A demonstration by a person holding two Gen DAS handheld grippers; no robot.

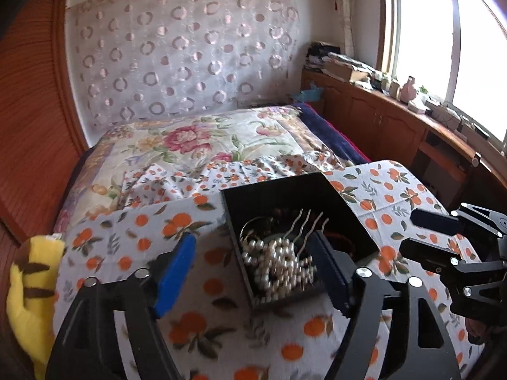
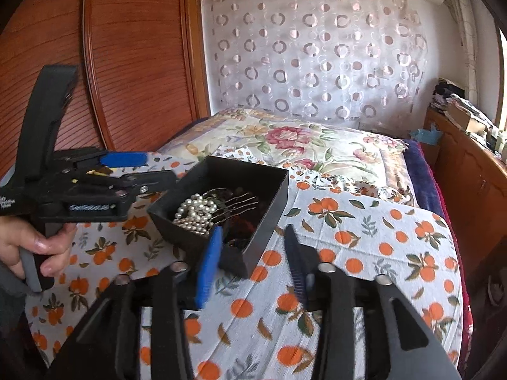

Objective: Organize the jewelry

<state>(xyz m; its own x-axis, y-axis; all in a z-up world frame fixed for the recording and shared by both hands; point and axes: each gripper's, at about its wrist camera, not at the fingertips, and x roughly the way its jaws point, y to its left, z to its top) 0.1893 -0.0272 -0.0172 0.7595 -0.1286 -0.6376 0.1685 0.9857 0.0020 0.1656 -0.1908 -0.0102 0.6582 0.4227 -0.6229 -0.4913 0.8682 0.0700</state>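
A square black open-topped box (image 1: pixel 282 196) sits on a white cloth printed with oranges and green leaves (image 1: pixel 133 231) that covers the counter. Inside the box lie a heap of white pearl strands (image 1: pixel 279 266), a wavy-pronged metal hair comb (image 1: pixel 304 224) and some dark jewelry too shadowed to make out.

Behind the counter is a bed with a cream floral quilt (image 1: pixel 202 139), a white curtain with pink rings (image 1: pixel 177 47) hanging on the wall beyond it. A reddish wooden panelled wardrobe (image 2: pixel 95 47) stands along one side, and a low wooden cabinet (image 1: pixel 380 114) piled with clutter runs under a bright window (image 1: pixel 443 31) on the other. A yellow plush toy (image 1: pixel 28 285) rests at the cloth's near left edge.

The left hand-held gripper (image 1: pixel 253 272) points down at the box, released, its blue and dark pads spread apart over the box's near left corner with nothing pinched. In the right wrist view a hand (image 2: pixel 35 243) grips its handle.

The right hand-held gripper (image 2: pixel 250 262) is also released, pads apart astride the box's near corner, the blue pad just beside the box wall; whether it touches cannot be told.

Open cloth lies to the right of the box. The counter's far edge meets the bed.
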